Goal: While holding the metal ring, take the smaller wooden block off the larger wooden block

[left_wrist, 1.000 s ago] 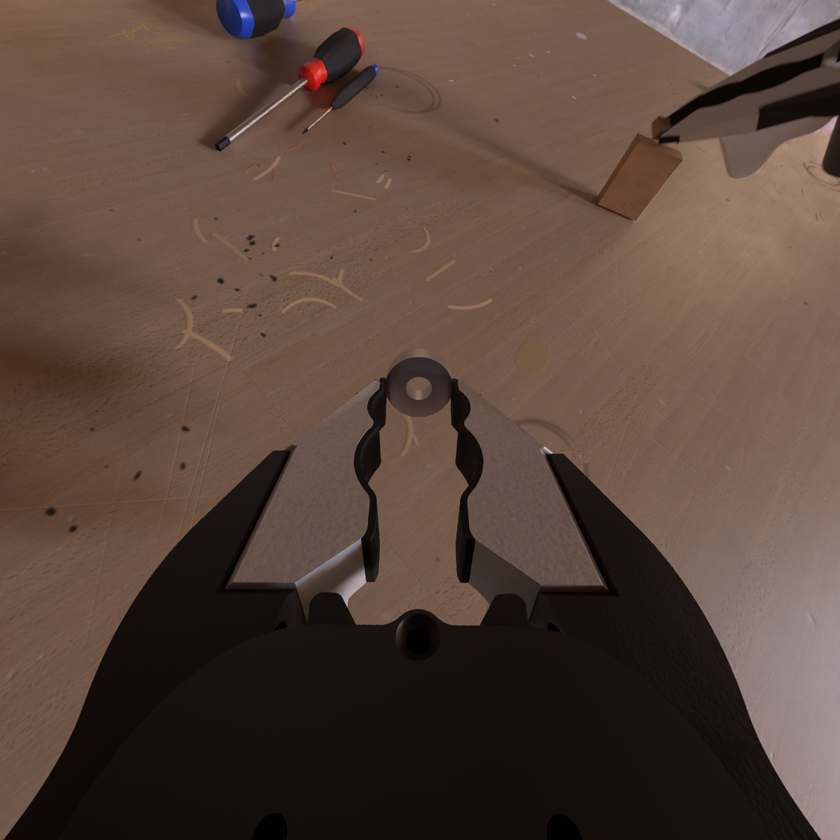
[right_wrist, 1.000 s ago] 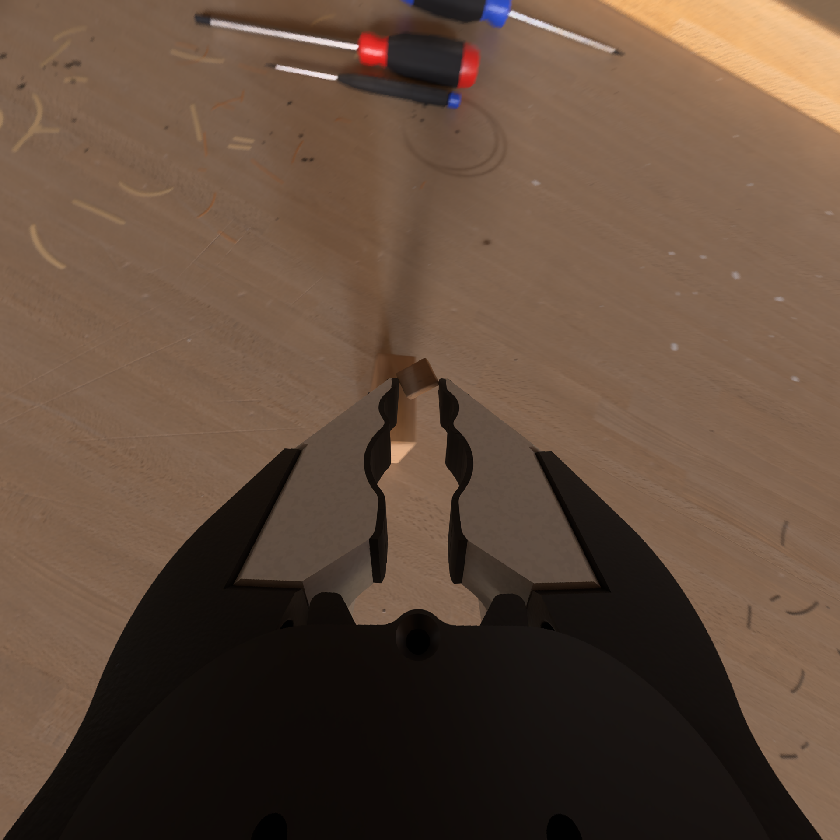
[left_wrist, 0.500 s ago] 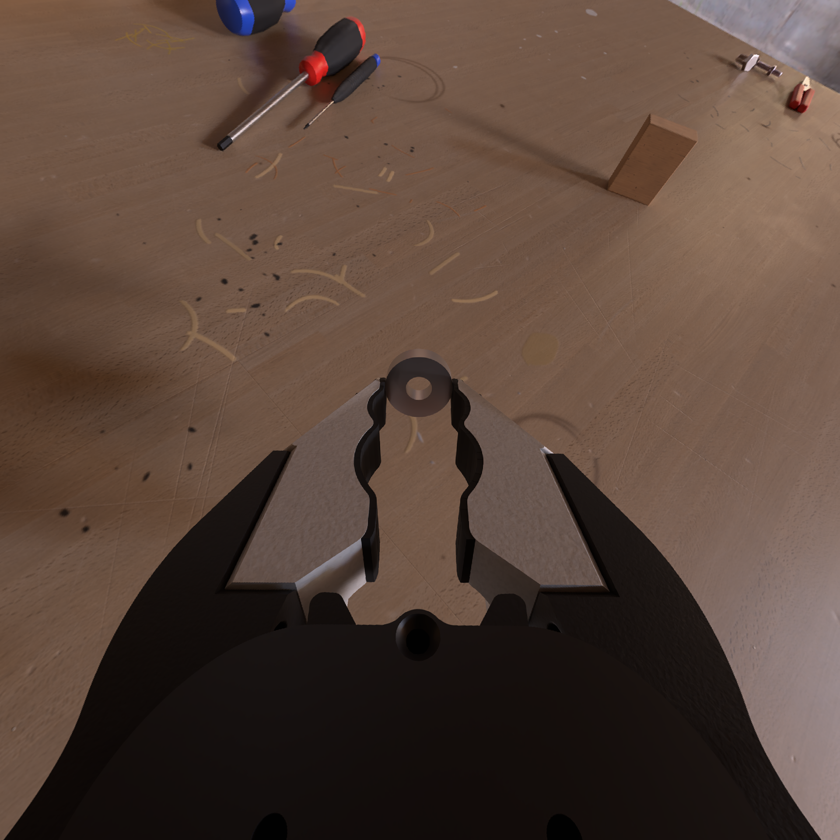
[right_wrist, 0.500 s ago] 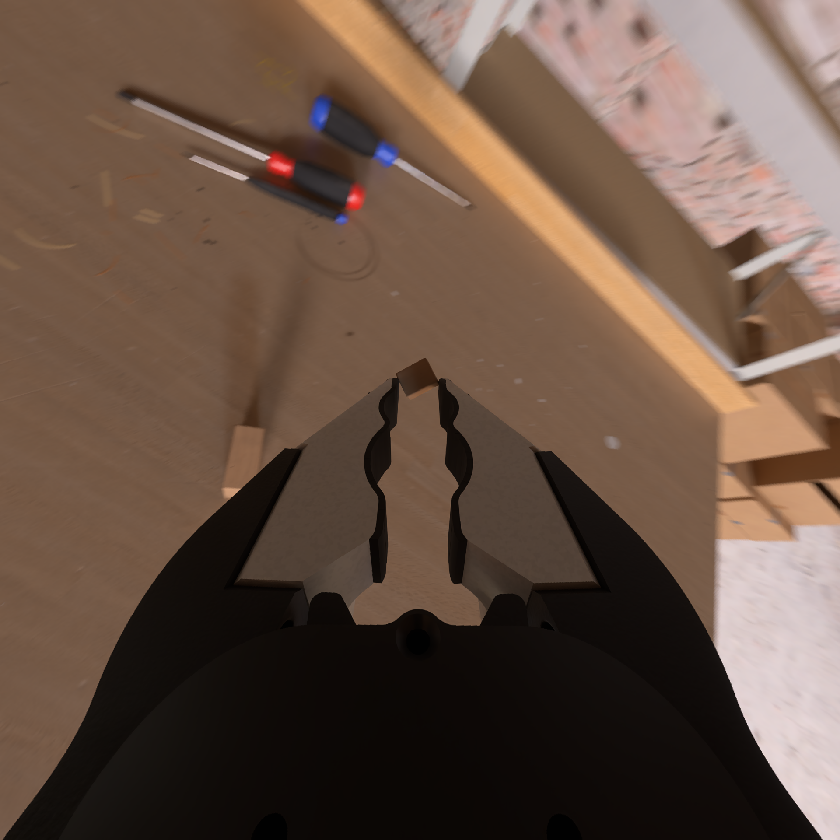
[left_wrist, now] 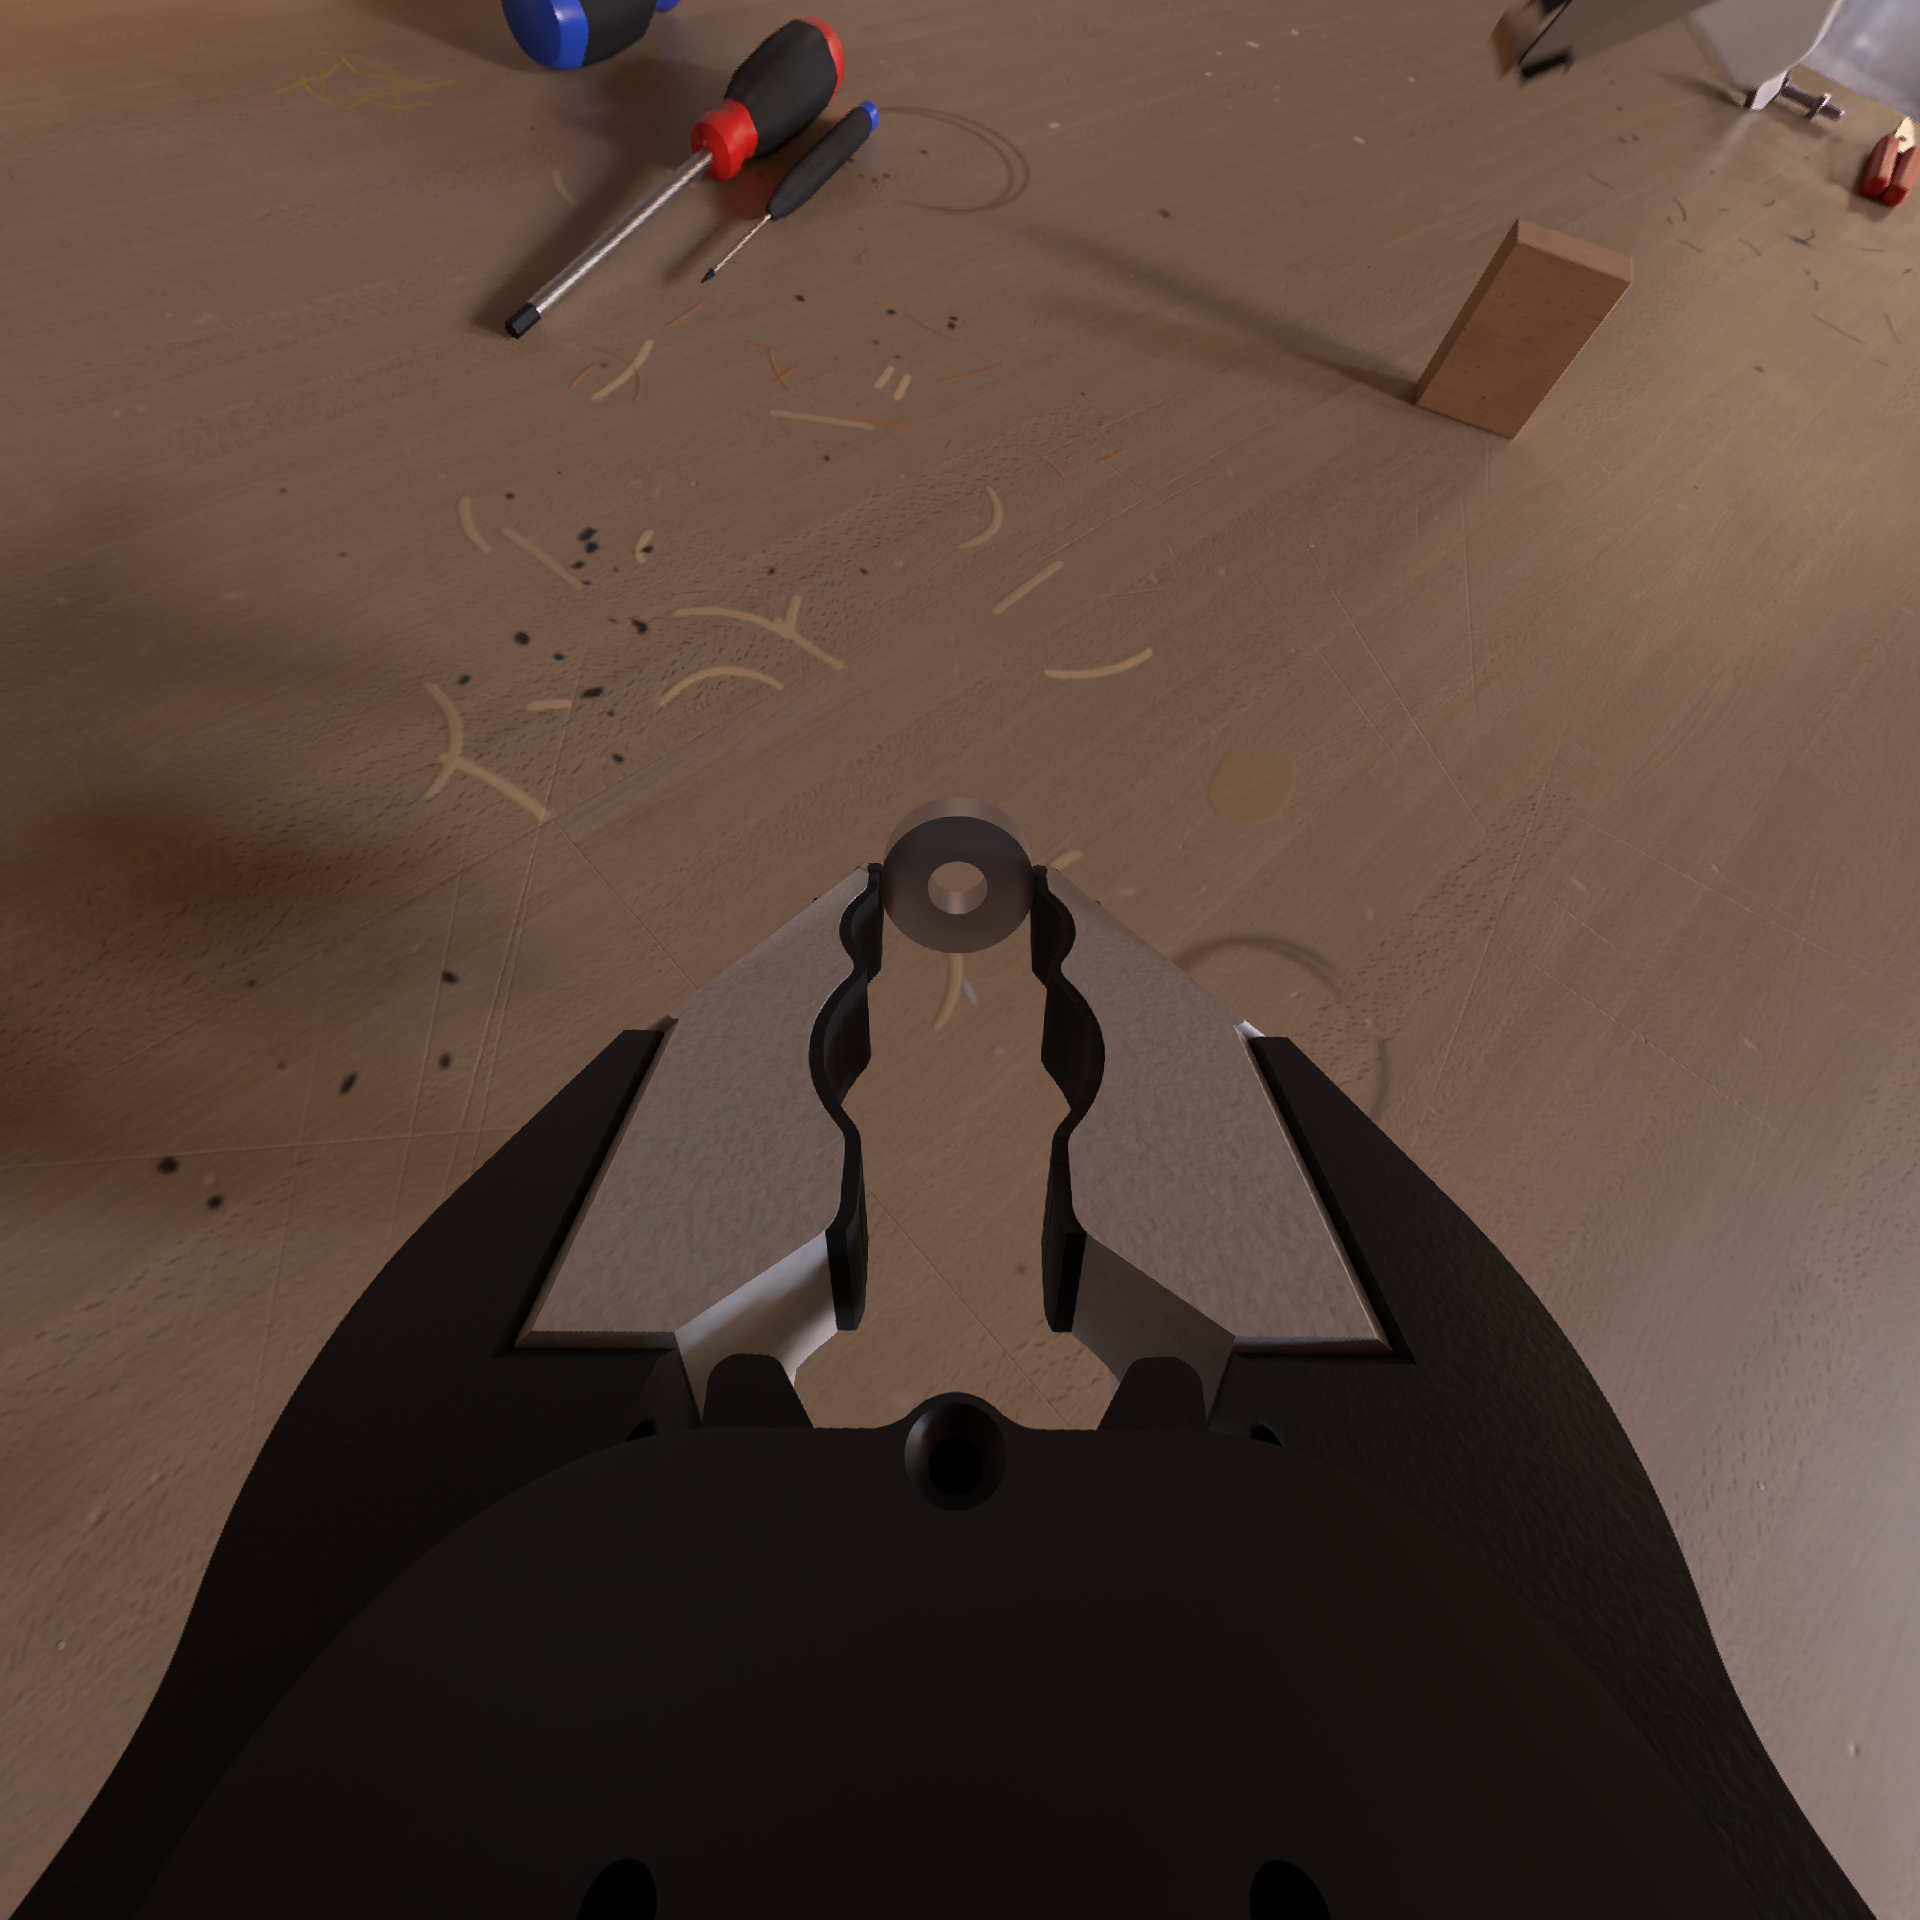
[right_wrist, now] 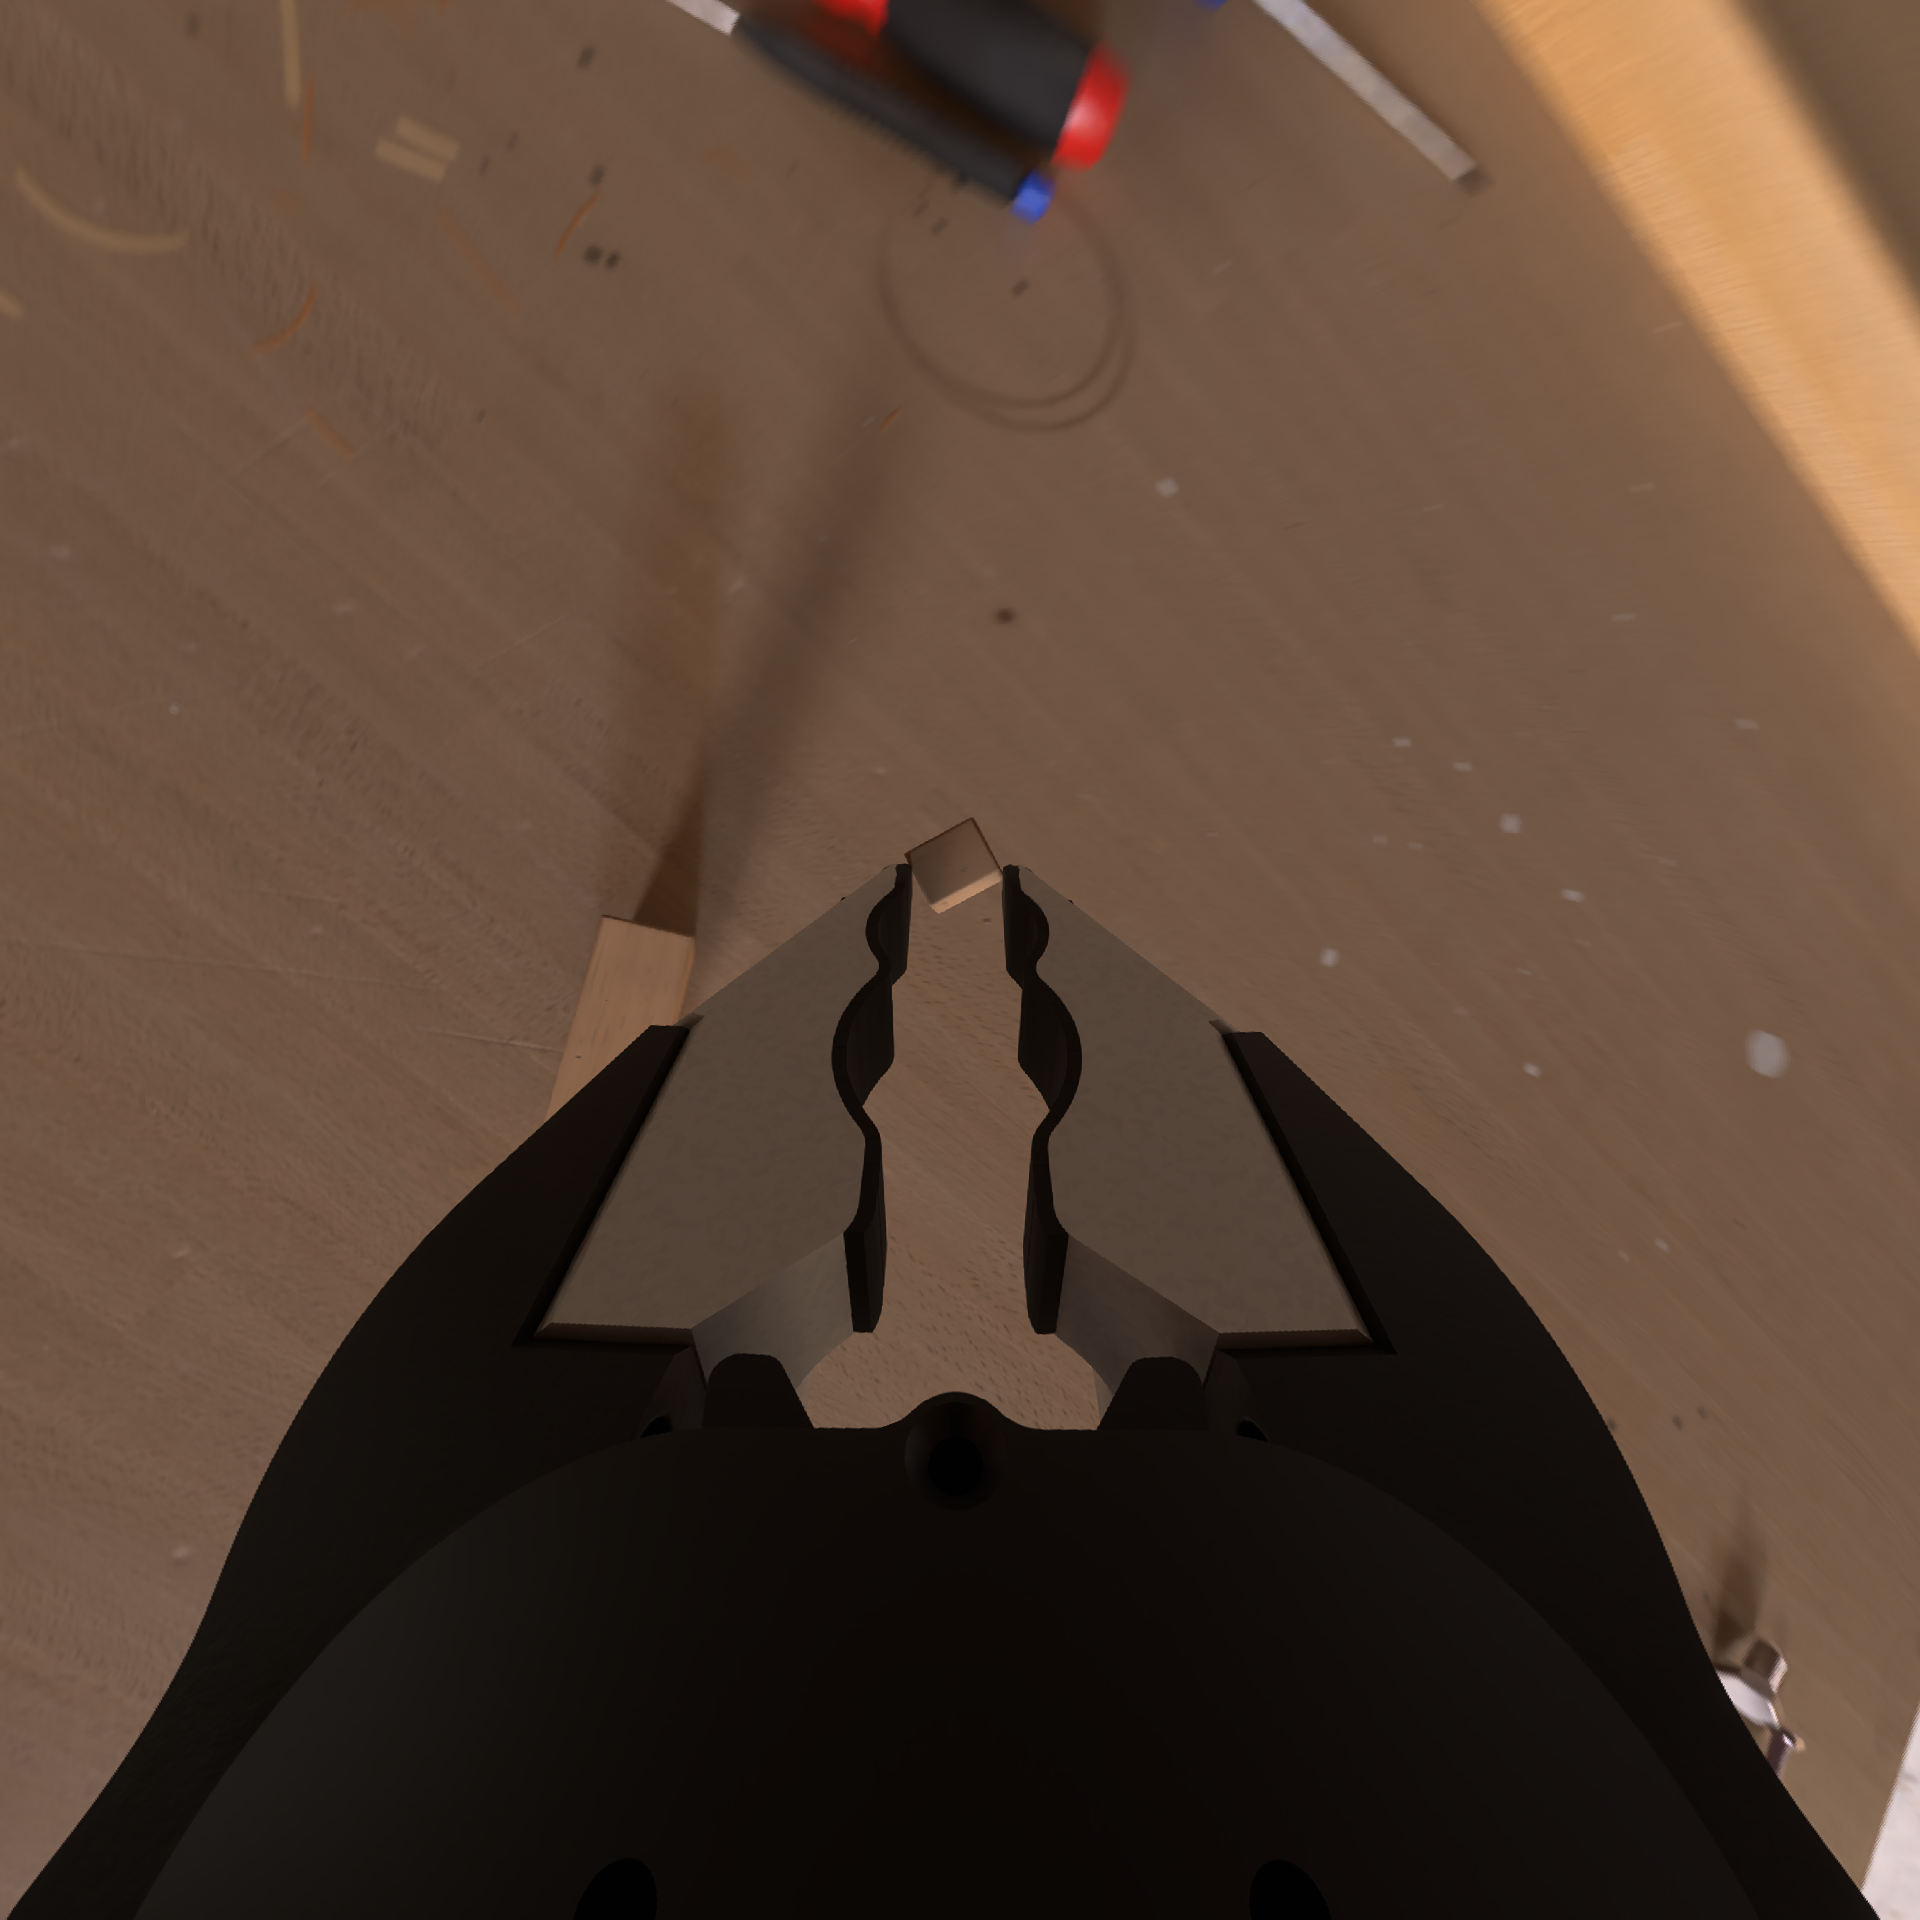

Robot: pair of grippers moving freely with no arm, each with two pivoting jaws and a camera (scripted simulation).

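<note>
My left gripper (left_wrist: 956,883) is shut on the grey metal ring (left_wrist: 914,896) and holds it upright above the bench, its hole facing me. The larger wooden block (left_wrist: 1519,330) stands on the bench at the far right, with nothing on its top. My right gripper (right_wrist: 956,883) is shut on the smaller wooden block (right_wrist: 954,862), a pale cube tilted between the fingertips, held above the bench. In the right wrist view the larger block (right_wrist: 629,995) shows to the lower left, partly hidden by the gripper body. The right gripper (left_wrist: 1538,36) shows at the left wrist view's top right edge.
Screwdrivers lie at the far side: a red-and-black one (left_wrist: 717,135), a thin black one (left_wrist: 805,177) and a blue-ended handle (left_wrist: 582,26). A bolt (left_wrist: 1792,99) and a small red piece (left_wrist: 1886,171) lie far right. The bench edge (right_wrist: 1766,260) runs along the right.
My right gripper has carried the small block off and away from the larger block, swinging and dropping closer to the bench. My left gripper has held still with the ring.
</note>
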